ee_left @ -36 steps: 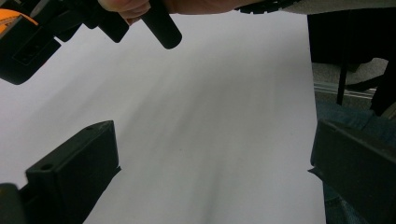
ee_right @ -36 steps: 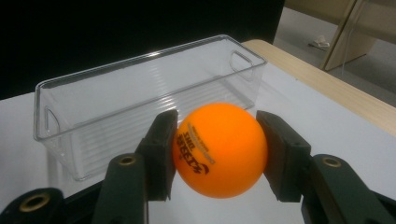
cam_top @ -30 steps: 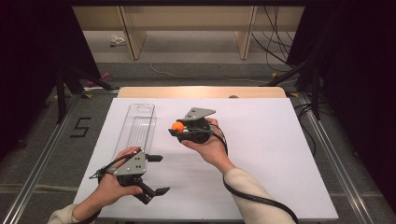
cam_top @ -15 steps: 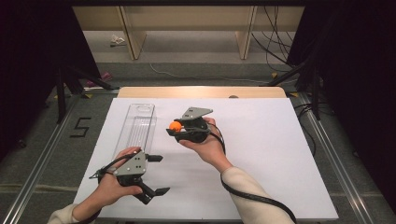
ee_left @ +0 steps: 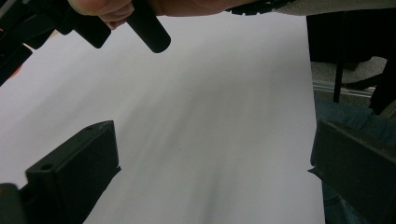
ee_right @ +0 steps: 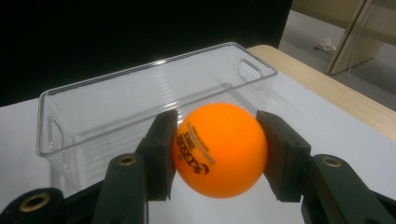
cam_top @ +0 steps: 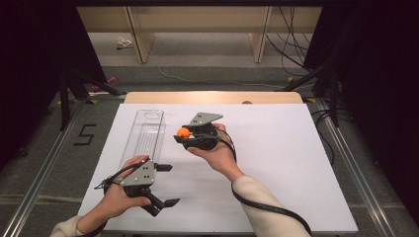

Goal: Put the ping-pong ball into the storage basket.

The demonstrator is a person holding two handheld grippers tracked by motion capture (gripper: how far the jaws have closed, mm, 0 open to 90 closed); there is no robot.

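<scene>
Since a second ago the right gripper (cam_top: pixel 184 134) has crept a little toward the clear bin (cam_top: pixel 144 133), carrying the orange ball (cam_top: pixel 183 132) with it, while the left gripper (cam_top: pixel 165 183) has hardly stirred.

From the high view, the right gripper sits over the white table top (cam_top: pixel 276 148) with its jaw tips pointing at the bin's long side, the ball between them just short of that wall. The left gripper rests nearer the person, below the bin's near end, its jaws spread wide toward the right hand's side.

The left gripper view gives what the high view cannot: the two black jaws stand far apart at the bottom corners with bare white surface between them. Beyond them, at the top edge, the right hand (ee_left: pixel 140 5) and dark parts of its gripper cross the frame (the ball itself is barely a sliver of orange there).

The right gripper view shows the grip plainly: both pads (ee_right: pixel 159 154) press the ball (ee_right: pixel 219 149) from either side, dark print on its face turned left. Straight ahead, past the jaws, the bin (ee_right: pixel 140 100) lies open-topped, its long side facing the ball.
</scene>
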